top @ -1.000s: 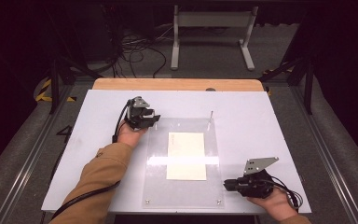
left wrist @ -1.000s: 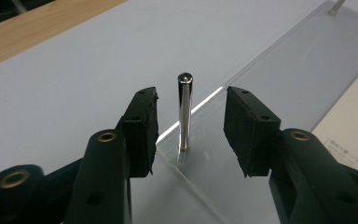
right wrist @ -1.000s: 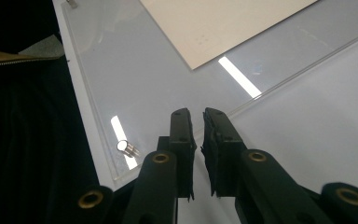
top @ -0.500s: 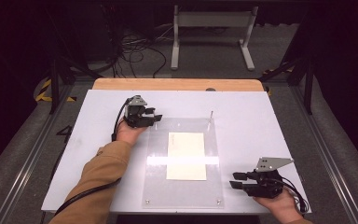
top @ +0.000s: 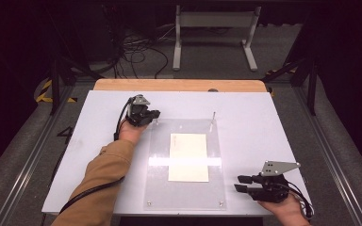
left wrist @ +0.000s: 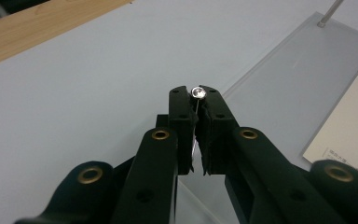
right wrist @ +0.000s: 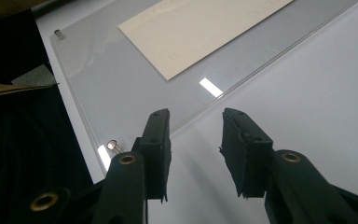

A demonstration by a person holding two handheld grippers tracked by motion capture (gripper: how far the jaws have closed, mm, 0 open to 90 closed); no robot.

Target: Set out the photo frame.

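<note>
The left gripper is sitting at the far left corner of the clear rectangular acrylic sheet lying on the white table top, and its jaws, having just been closing, are pinching the thin upright metal pin standing at that corner, its shiny round head showing between the black pads in the left gripper view. The right gripper is hovering just beside the sheet's near right edge with its jaws standing partly apart and gripping nothing, the white table surface showing between them. A cream rectangular card is lying under the middle of the sheet, while a second thin metal pin is standing at the far right corner.
</note>
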